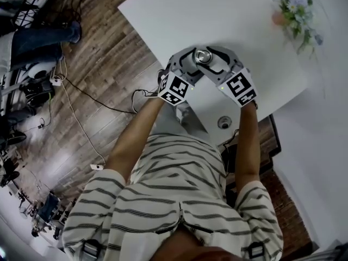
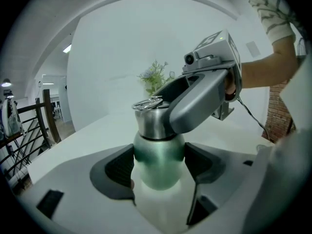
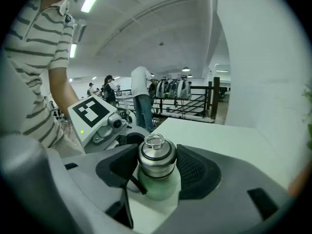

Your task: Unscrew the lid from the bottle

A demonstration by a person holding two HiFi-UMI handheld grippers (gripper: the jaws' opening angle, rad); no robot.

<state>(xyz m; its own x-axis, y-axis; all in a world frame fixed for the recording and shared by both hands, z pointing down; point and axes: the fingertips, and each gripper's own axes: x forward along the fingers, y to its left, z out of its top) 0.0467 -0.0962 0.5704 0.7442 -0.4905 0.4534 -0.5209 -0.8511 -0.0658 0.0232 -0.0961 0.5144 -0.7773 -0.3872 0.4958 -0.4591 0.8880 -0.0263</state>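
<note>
The bottle stands upright on the white table, in front of the person, with both grippers meeting at it. The left gripper pinches the green body low down, a pad pressed against each side. The right gripper comes in from the opposite side and clamps the steel lid, which carries a small ring on top. Seen from the left gripper view, the right gripper's grey arm reaches across the lid and partly covers the flowers behind it. Those flowers sit well apart from the bottle, near a far corner of the table. A small round object, too small to identify, lies near the table's near edge, between the person's forearms. The table top is plain white. Beside it is a wood plank floor with a cable trailing across it. In the right gripper view, a dark railing and a standing person show in the bright room behind.
</note>
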